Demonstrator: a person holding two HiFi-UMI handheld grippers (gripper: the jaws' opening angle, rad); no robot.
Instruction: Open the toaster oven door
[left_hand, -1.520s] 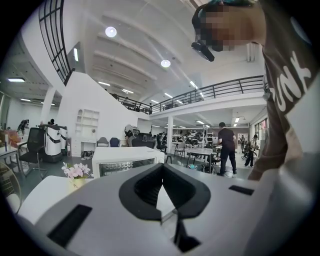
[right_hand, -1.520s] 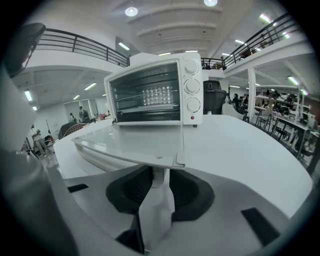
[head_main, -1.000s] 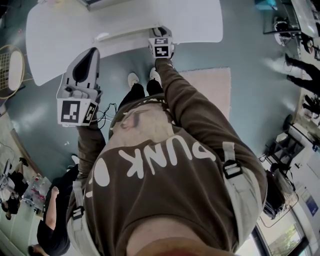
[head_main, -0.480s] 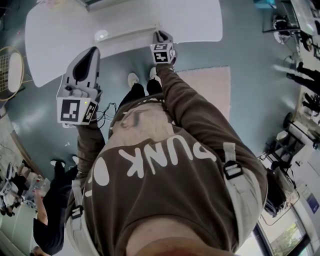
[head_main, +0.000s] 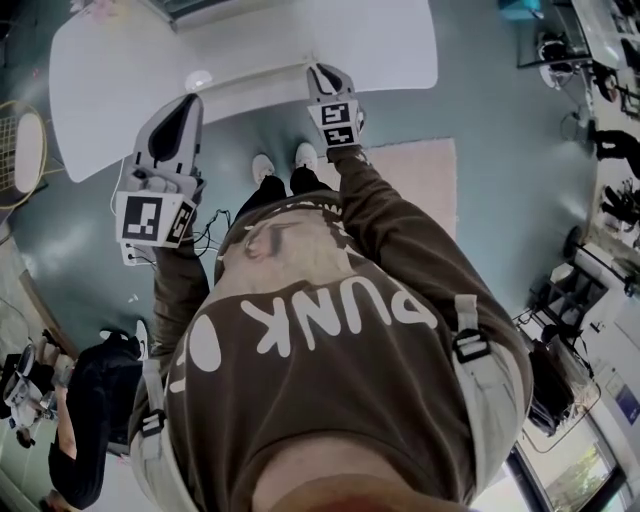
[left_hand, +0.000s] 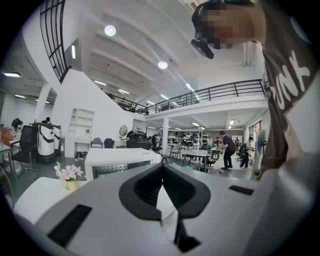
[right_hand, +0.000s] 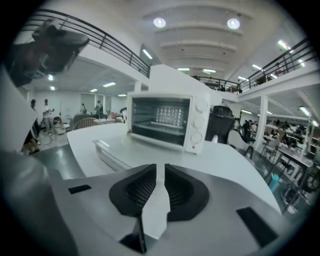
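The white toaster oven (right_hand: 167, 122) stands on the white table (right_hand: 235, 170). Its glass door (right_hand: 120, 152) is down and lies flat toward me, with the handle along its near edge. In the head view the door (head_main: 250, 78) juts over the table's near edge. My right gripper (head_main: 320, 72) sits at the door's right end, just off the handle. Its jaws (right_hand: 160, 172) are opening, with a narrow gap and nothing between them. My left gripper (head_main: 178, 108) hangs left of the door, apart from it. Its pads meet on nothing, and it looks across at the oven (left_hand: 117, 162).
A small vase of pink flowers (left_hand: 67, 174) stands on the table's left end. A pale rug (head_main: 410, 180) lies on the floor under my right arm. A racket (head_main: 22, 140) rests at the far left. People stand among desks and chairs farther off.
My right gripper has drawn back a little toward me and to the right, off the door's handle end. The left gripper has barely shifted. The door stays down.
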